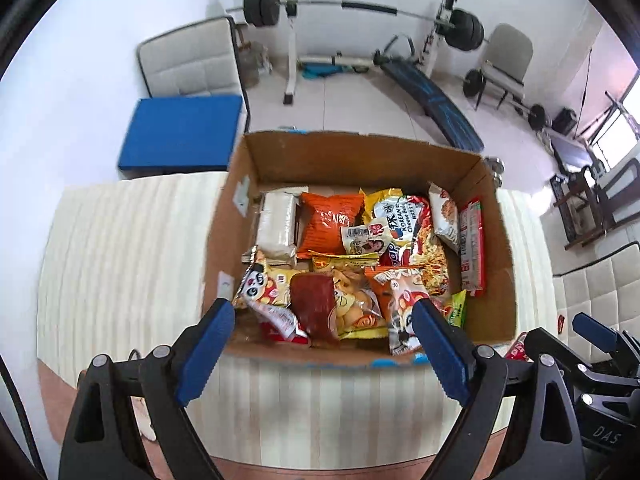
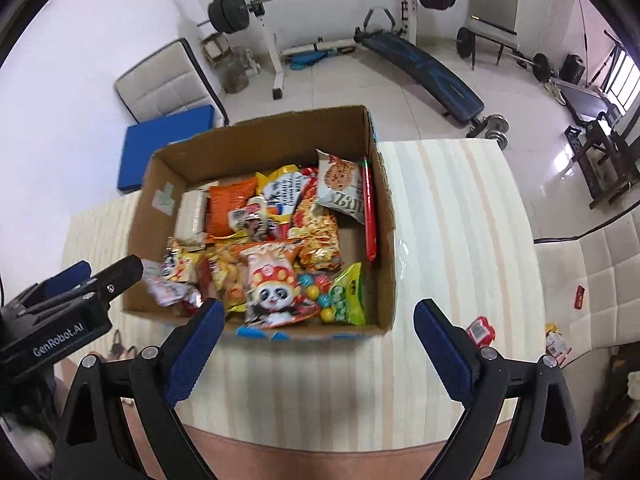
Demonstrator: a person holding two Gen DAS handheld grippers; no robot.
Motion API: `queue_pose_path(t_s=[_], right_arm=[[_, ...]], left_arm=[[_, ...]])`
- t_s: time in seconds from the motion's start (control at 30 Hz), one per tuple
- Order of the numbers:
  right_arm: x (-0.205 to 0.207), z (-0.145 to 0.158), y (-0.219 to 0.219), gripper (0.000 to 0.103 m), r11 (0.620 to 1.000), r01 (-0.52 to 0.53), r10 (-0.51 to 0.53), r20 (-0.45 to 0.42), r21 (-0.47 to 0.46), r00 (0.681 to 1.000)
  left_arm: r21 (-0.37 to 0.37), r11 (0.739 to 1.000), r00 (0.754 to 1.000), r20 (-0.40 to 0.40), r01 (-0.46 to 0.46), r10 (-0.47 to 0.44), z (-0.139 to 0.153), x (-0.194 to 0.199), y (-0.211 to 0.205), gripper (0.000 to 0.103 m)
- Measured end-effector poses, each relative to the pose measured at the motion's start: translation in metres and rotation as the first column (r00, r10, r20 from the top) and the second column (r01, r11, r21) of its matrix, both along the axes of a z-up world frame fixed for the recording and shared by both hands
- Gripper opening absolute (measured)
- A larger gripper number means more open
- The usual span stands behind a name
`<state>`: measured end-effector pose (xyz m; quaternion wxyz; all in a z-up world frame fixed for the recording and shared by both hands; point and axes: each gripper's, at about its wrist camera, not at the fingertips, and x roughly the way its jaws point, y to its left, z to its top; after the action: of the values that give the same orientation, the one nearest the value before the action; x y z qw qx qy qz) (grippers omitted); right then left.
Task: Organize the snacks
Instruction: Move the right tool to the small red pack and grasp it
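Observation:
A brown cardboard box (image 1: 496, 264) (image 2: 384, 216) stands on the striped table, full of snack packets. Among them are an orange bag (image 1: 328, 220) (image 2: 228, 204), a panda packet (image 1: 400, 312) (image 2: 272, 292), a cookie packet (image 2: 340, 184) and a green packet (image 2: 348, 296). My left gripper (image 1: 324, 344) is open and empty, above the box's near edge. My right gripper (image 2: 320, 344) is open and empty, over the table just before the box. A small red snack (image 2: 480, 330) lies on the table by the right finger. The left gripper also shows in the right wrist view (image 2: 80, 280).
The table (image 1: 120, 248) (image 2: 452, 240) has a pale striped cloth. A blue mat (image 1: 180, 136), a padded chair (image 1: 192, 60), a barbell rack (image 2: 264, 12) and a weight bench (image 2: 424, 68) stand behind. Small packets (image 2: 558, 340) lie on a cushioned seat at right.

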<state>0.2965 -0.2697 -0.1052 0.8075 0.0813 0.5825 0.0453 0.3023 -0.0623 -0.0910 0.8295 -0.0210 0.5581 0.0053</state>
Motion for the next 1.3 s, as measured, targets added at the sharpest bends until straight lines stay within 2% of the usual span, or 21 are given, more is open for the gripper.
queue_pose_path(t_s=[0.3,0.43,0.6,0.8,1.0,1.17,1.3], right_arm=[[-0.045,0.042,0.002,0.098,1.0,-0.017,0.016,0.085,0.011,0.996],[-0.055,0.044,-0.007,0.098,0.999,-0.006,0.002,0.083,0.046,0.997],[-0.066,0.032,-0.047,0.098,0.992,0.085,-0.091,0.055,0.097,0.994],[-0.069,-0.015,-0.115,0.098,0.968,0.232,-0.228,-0.057,0.091,0.972],[-0.057,-0.076,-0.17,0.097,0.947,0.312,-0.296,-0.177,0.071,0.939],[-0.039,-0.142,-0.201,0.088,0.927,0.364,-0.323,-0.3,0.089,0.897],[-0.029,-0.177,-0.208,0.078,0.912,0.393,-0.329,-0.364,0.118,0.872]], left_arm=[[0.01,0.999,0.996,0.075,-0.042,0.041,0.028,-0.049,-0.003,0.091],[0.022,0.998,0.994,0.097,-0.051,0.049,0.035,-0.057,-0.008,0.091],[0.042,0.998,0.995,0.096,-0.042,0.037,0.03,-0.062,-0.021,0.091],[0.055,0.998,0.998,0.057,-0.012,0.008,0.004,-0.054,-0.056,0.091],[0.098,0.995,1.0,0.004,0.015,-0.015,-0.033,-0.035,-0.096,0.091],[0.144,0.989,0.999,-0.042,0.041,-0.035,-0.06,-0.024,-0.122,0.091],[0.171,0.984,0.997,-0.061,0.06,-0.05,-0.075,-0.022,-0.135,0.091]])
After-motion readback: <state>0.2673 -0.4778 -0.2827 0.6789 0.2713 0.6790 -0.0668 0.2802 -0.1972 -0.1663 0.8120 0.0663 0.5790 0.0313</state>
